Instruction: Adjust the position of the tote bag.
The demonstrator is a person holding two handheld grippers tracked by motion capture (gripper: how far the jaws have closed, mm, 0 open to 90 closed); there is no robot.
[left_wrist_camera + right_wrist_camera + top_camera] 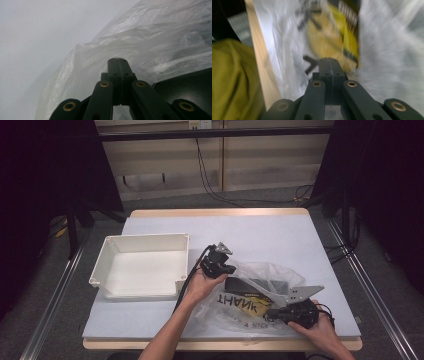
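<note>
Right gripper (280,312), jaws together, pinches near edge of clear plastic bag (260,295); bag lies on grey mat just right of white tray (142,265). Left gripper (231,268), jaws together, clamps bag's far-left edge beside tray. Black-and-yellow package (257,287) inside bag. Judgement: pull edges apart evenly, keep mouth open, avoid tearing thin film.

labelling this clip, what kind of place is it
Probably a lab recording station: a padded table hemmed by dark curtains, cables trailing over grey carpet, and a white tray set out beside a plastic bag.
</note>
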